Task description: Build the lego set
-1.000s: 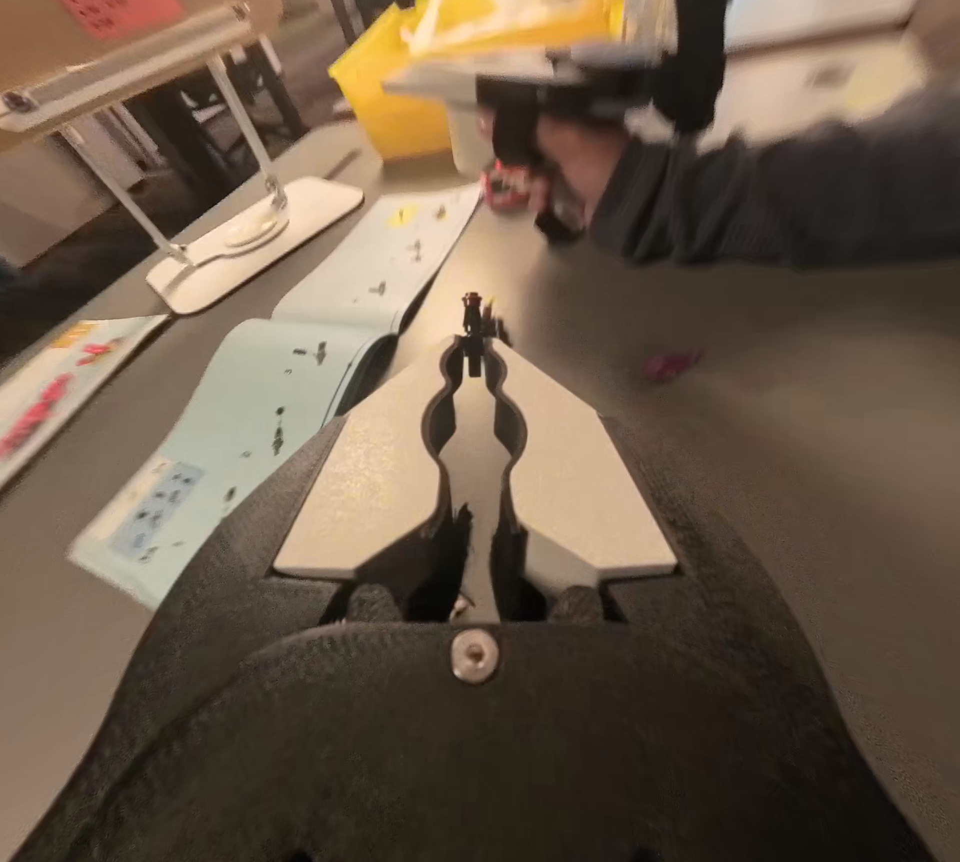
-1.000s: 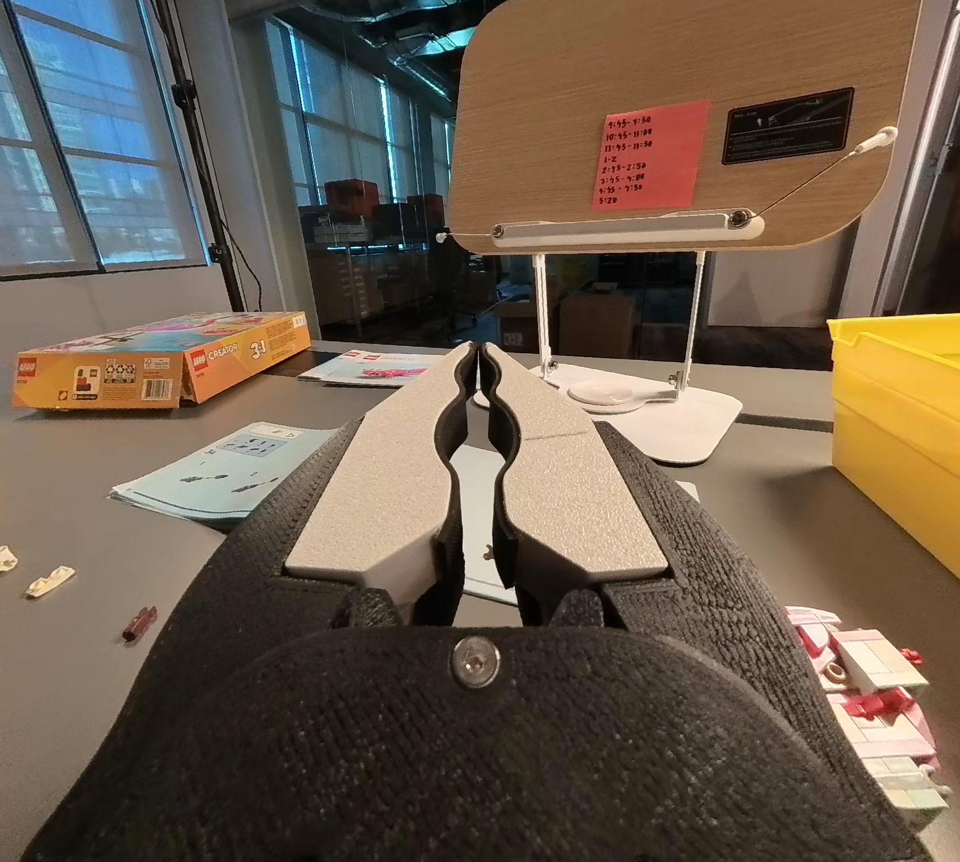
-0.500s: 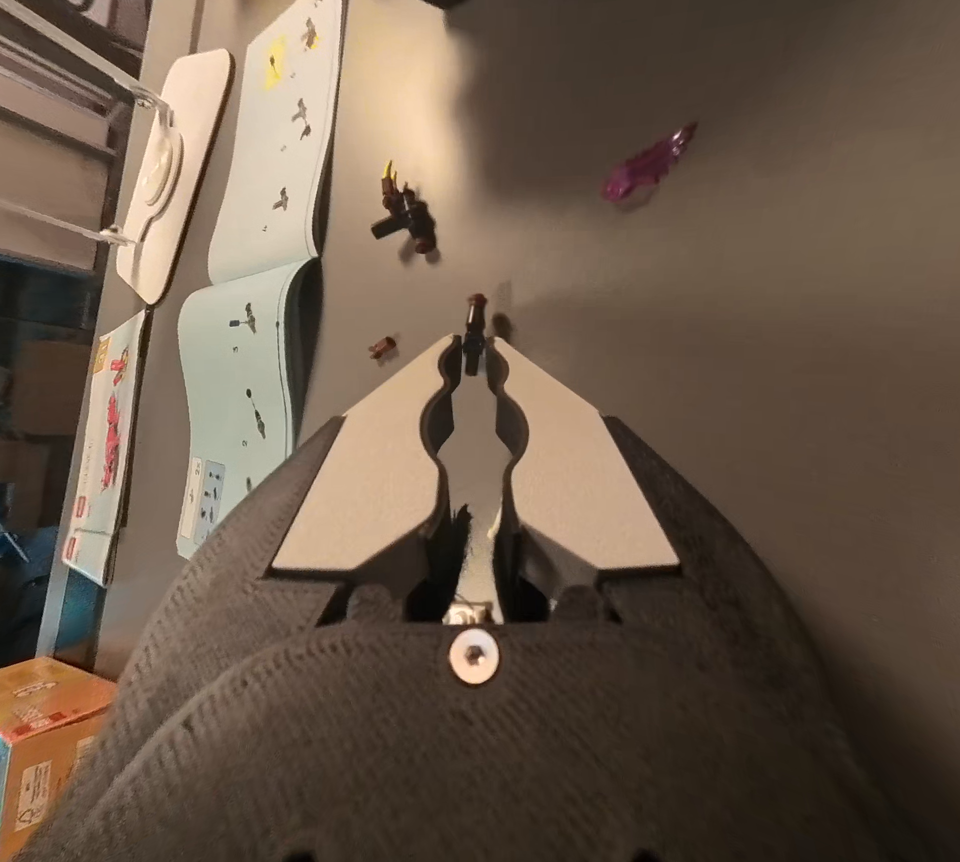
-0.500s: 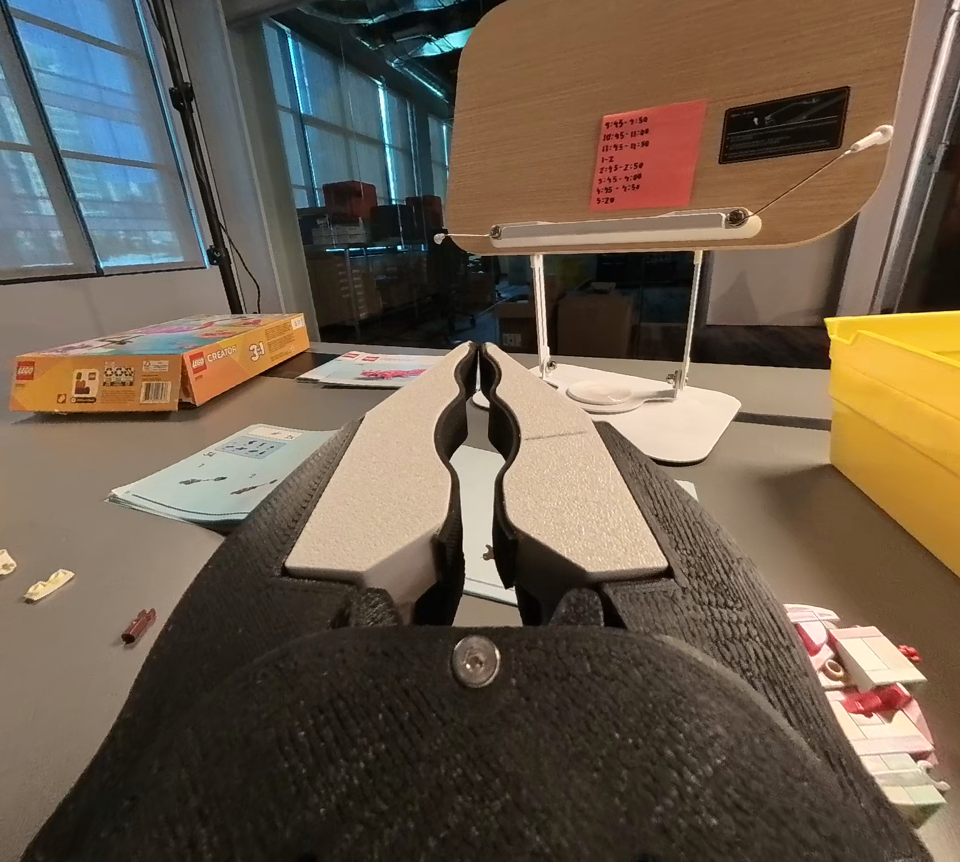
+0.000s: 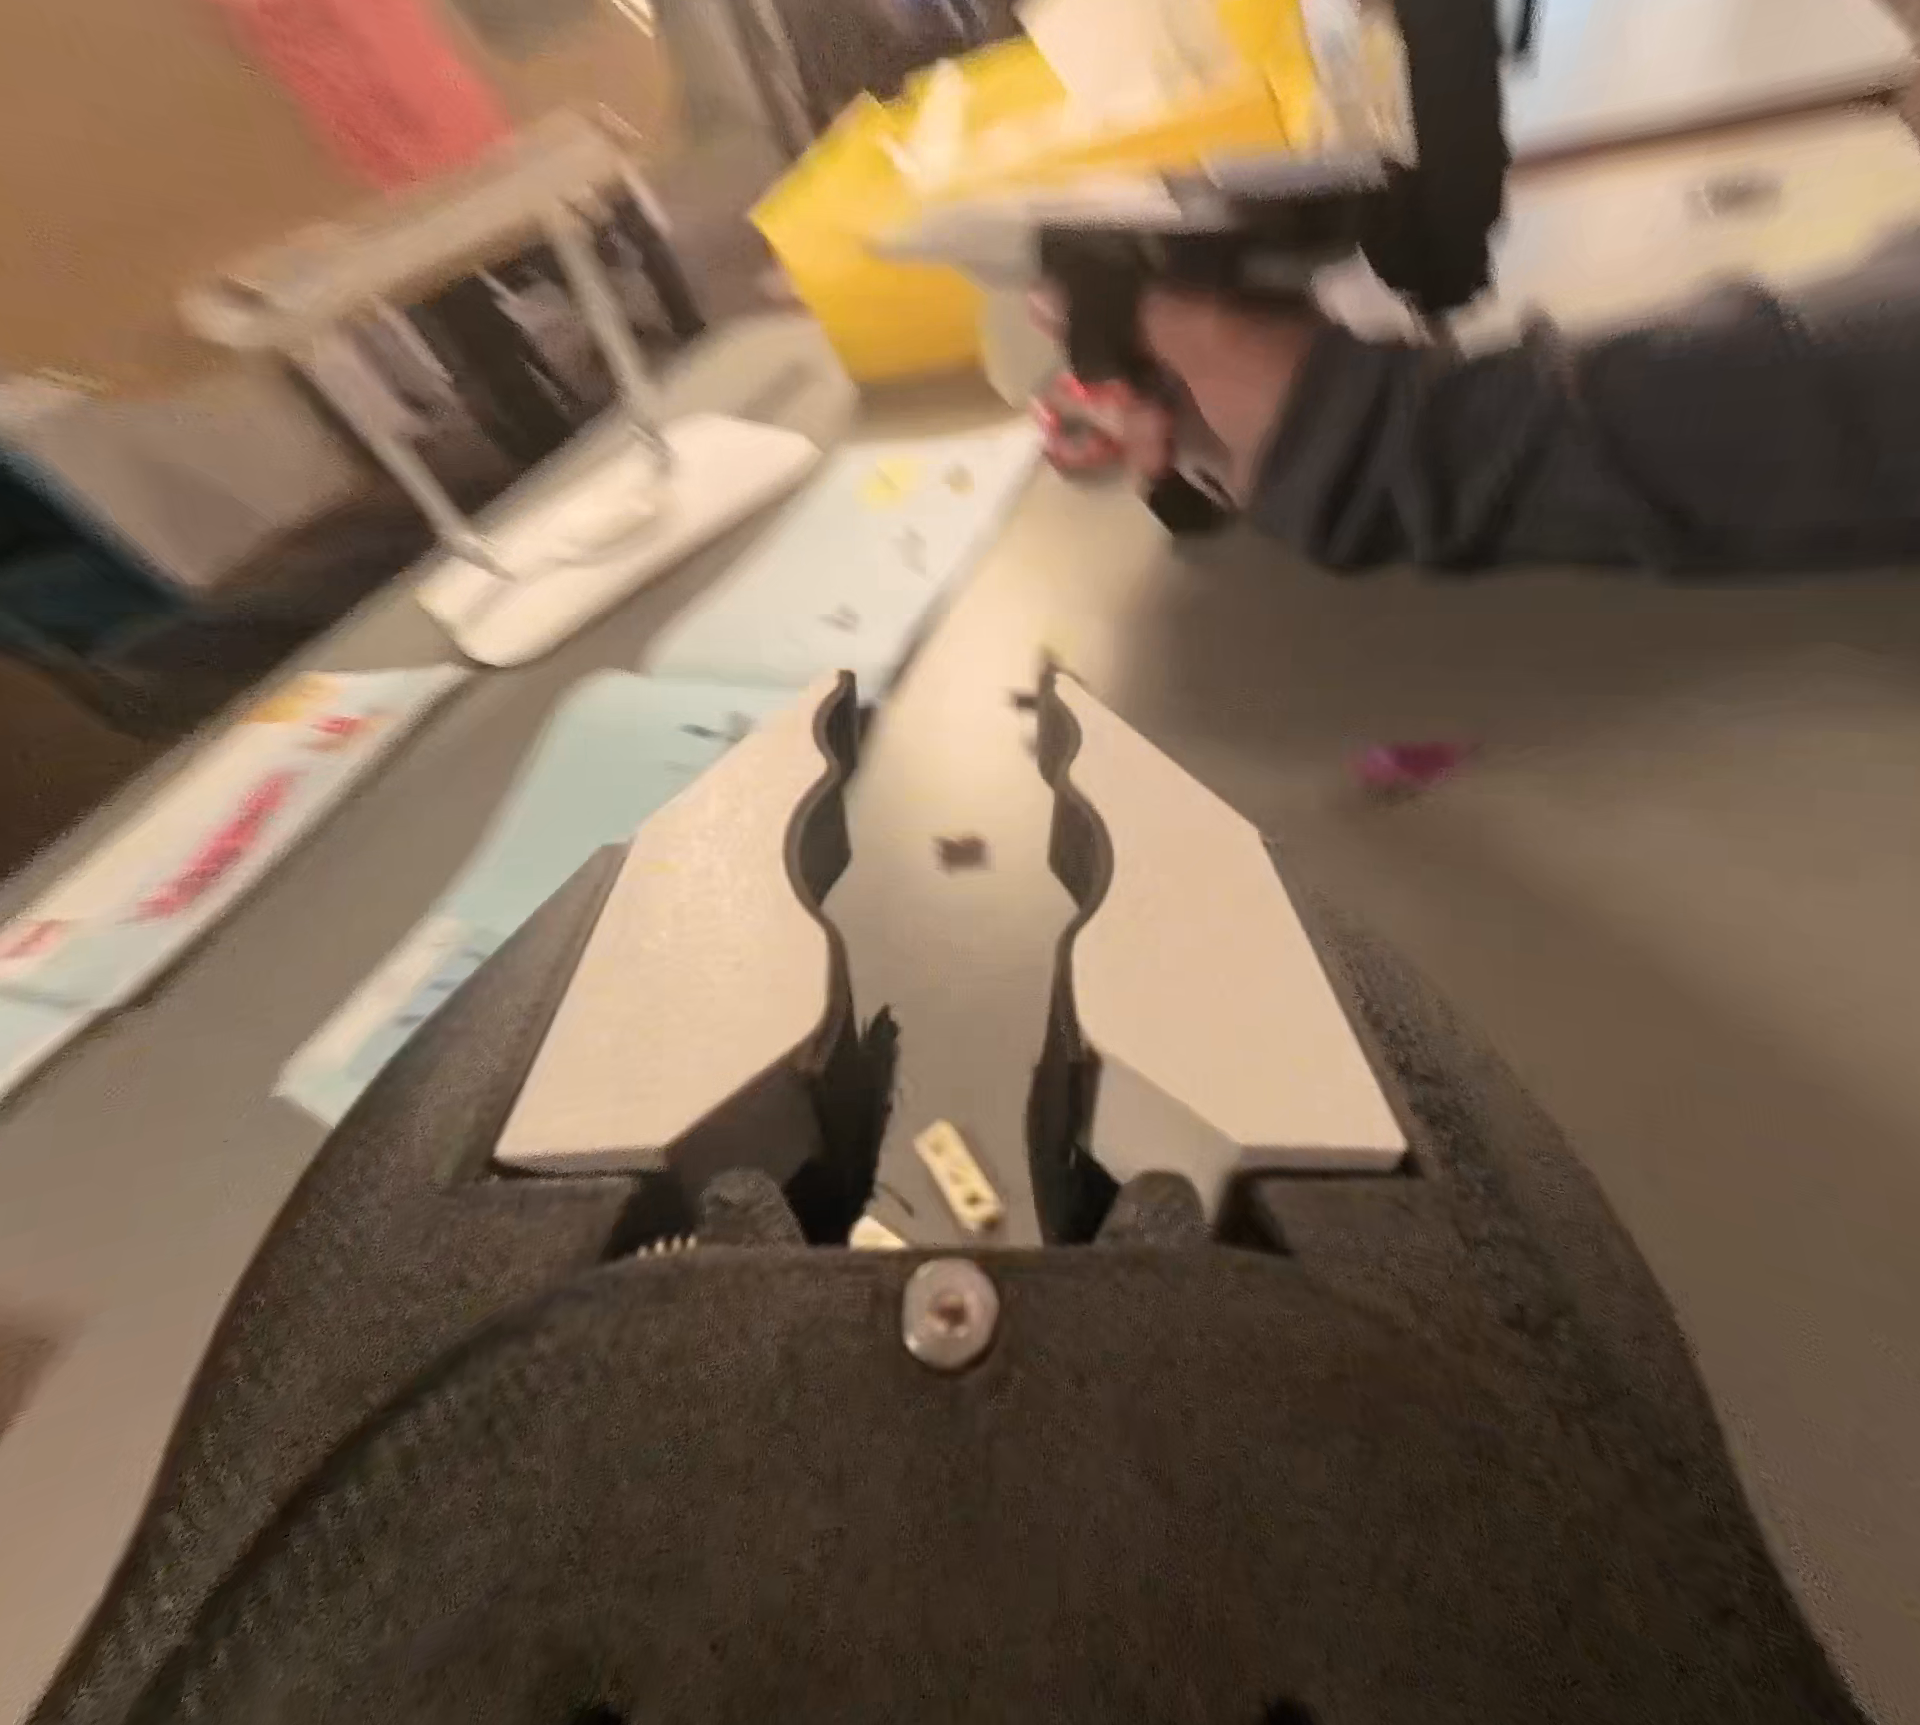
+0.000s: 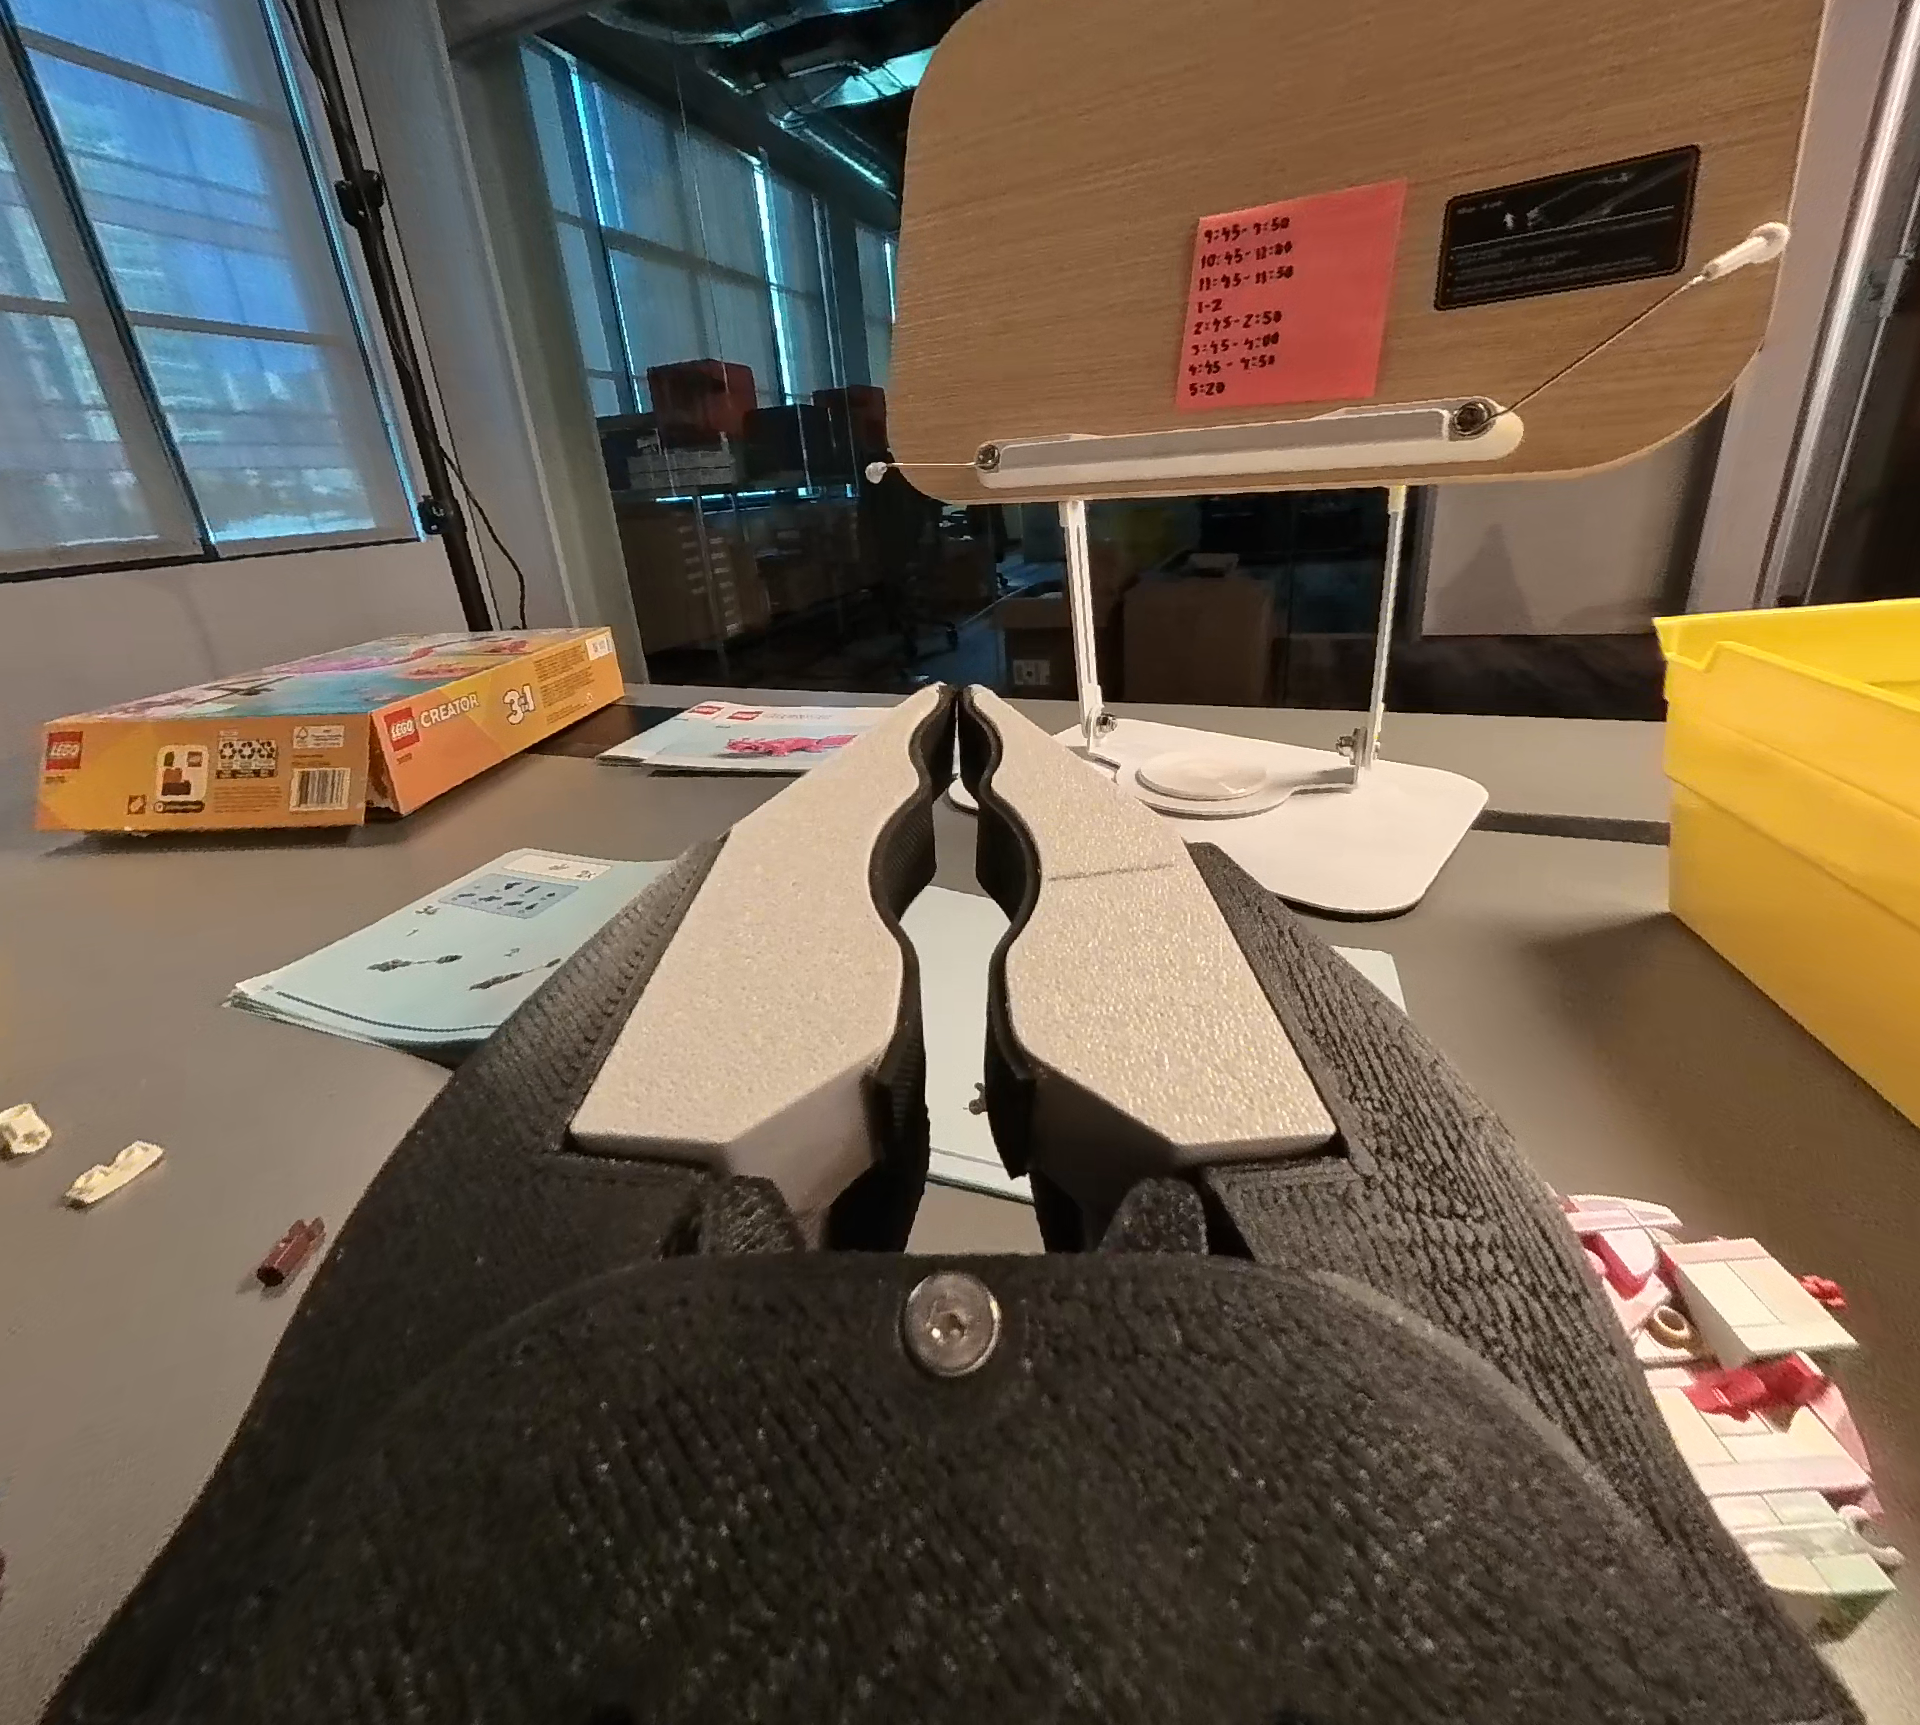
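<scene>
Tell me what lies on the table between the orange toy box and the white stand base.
In the right wrist view, a closed booklet with a pink creature lies between the orange box and the stand base; the shut right claw partly overlaps it.

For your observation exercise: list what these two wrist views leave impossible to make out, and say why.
- Left wrist view: motion blur smears the small dark piece on the table between the open jaws; its kind is unreadable.
- Same view: blur hides what fills the yellow bin.
- Right wrist view: the gripper body covers the middle of the open booklet.
- Right wrist view: the pink brick model is cut off by the frame edge.
</scene>
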`<state>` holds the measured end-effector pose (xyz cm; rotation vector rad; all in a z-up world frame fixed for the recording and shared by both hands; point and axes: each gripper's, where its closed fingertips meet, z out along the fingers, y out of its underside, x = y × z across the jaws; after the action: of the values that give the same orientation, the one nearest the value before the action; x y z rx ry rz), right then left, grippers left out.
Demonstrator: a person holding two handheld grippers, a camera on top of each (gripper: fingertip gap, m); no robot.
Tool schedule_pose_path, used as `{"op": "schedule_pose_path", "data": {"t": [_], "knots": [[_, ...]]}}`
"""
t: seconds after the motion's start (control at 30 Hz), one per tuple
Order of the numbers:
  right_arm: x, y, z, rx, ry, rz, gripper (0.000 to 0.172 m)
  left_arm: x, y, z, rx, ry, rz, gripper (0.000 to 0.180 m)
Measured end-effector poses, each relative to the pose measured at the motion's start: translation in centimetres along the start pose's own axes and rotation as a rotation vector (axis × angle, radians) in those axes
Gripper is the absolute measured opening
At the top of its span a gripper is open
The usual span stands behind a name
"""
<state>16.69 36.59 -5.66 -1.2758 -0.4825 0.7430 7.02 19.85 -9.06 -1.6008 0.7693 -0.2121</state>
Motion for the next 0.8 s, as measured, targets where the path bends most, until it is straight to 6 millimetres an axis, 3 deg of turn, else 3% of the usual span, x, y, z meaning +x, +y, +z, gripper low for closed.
{"op": "schedule_pose_path", "data": {"t": [0.1,0.23,0.33,0.47,0.67,0.73,0.8], "knots": [[-0.1,0.0,0.0,-0.001,-0.003,-0.004,0.0,-4.3,-3.4,-3.7,0.254,-0.231,-0.025,0.03],[-0.2,0.0,0.0,0.001,-0.005,-0.006,0.0,-7.0,-6.5,-8.6,0.448,-0.527,0.083,0.017],[-0.3,-0.2,-0.1,0.014,-0.014,-0.011,0.0,-6.2,-8.8,-11.0,0.503,-0.698,0.299,0.008],[0.2,-0.3,-0.3,0.024,0.002,0.005,0.0,-4.7,-11.2,-14.2,0.601,-0.719,0.21,0.011],[0.5,-0.2,-0.2,0.017,0.038,-0.013,0.0,-4.3,-9.1,-19.6,0.484,-0.701,-0.061,0.02],[0.5,-0.2,-0.2,0.016,0.04,-0.016,0.0,-4.8,-9.1,-23.0,0.465,-0.746,-0.098,0.026],[0.4,-0.2,-0.1,0.012,0.035,-0.018,0.0,-6.9,-9.0,-27.5,0.437,-0.886,-0.115,0.031]]}}
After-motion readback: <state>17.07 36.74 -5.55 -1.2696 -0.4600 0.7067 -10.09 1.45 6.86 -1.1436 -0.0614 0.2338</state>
